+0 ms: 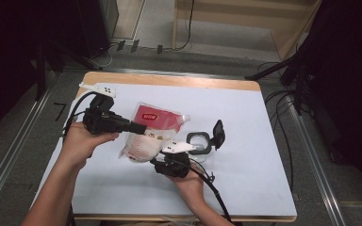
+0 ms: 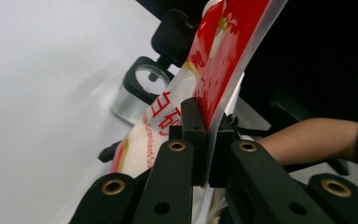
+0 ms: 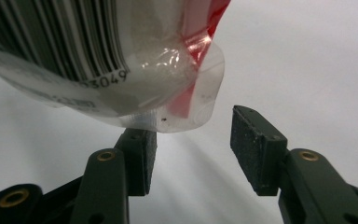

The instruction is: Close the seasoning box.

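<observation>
Broadly, the white table (image 1: 245,141) carries the whole job, and the biggest thing over it is the red-and-white pouch (image 1: 148,132) of granulated sugar, held up off the surface near the middle. It hangs tilted, its clipped corner aimed toward the jar — a pose that looks meant for pouring, though nothing can be seen leaving the pouch.

Next in size, the left gripper (image 1: 139,127) comes in from the left and has its jaws pressed together on the pouch's upper edge; in the left gripper view the film is pinched flat between the pads (image 2: 192,122), which is what keeps the pouch lifted. The right gripper (image 1: 162,157) sits below the pouch's lower corner with its jaws spread apart; in the right gripper view the rounded corner (image 3: 186,93) hangs just above the gap and neither pad presses it, so it seems placed to take or steady that end.

Smallest, the clear jar (image 1: 199,143) stands just right of the pouch, its black hinged lid (image 1: 218,133) flipped open — ready to receive.
</observation>
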